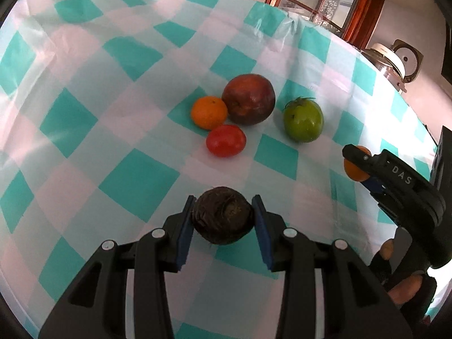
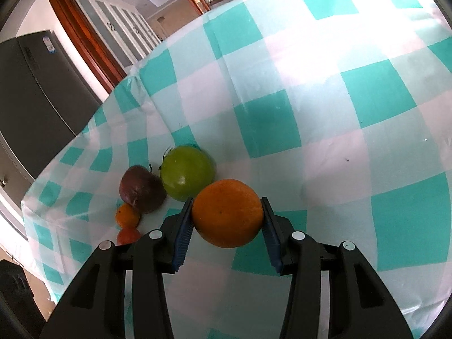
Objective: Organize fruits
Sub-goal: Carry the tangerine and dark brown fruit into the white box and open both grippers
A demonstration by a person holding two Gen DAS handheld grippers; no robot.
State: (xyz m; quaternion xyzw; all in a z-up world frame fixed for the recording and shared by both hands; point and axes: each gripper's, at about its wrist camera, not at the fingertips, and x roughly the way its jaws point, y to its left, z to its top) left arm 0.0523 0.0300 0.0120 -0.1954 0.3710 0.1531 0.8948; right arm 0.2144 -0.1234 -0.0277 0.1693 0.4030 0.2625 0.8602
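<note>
My left gripper (image 1: 223,212) is shut on a dark brown rough fruit (image 1: 223,216), held above the checked cloth. My right gripper (image 2: 227,212) is shut on a large orange (image 2: 227,213); it also shows at the right of the left wrist view (image 1: 354,166). A cluster lies on the cloth ahead: a dark red apple (image 1: 248,99), a small orange (image 1: 209,112), a red tomato (image 1: 225,140) and a green tomato (image 1: 303,120). In the right wrist view the green tomato (image 2: 186,173), apple (image 2: 141,189), small orange (image 2: 127,215) and red tomato (image 2: 128,236) lie left of the gripper.
The table carries a teal and white checked cloth (image 1: 135,180). Its far edge (image 1: 282,8) and right edge drop off. A rice cooker (image 1: 395,59) stands beyond the right edge. A dark fridge (image 2: 34,99) and wooden door frames stand beyond the table.
</note>
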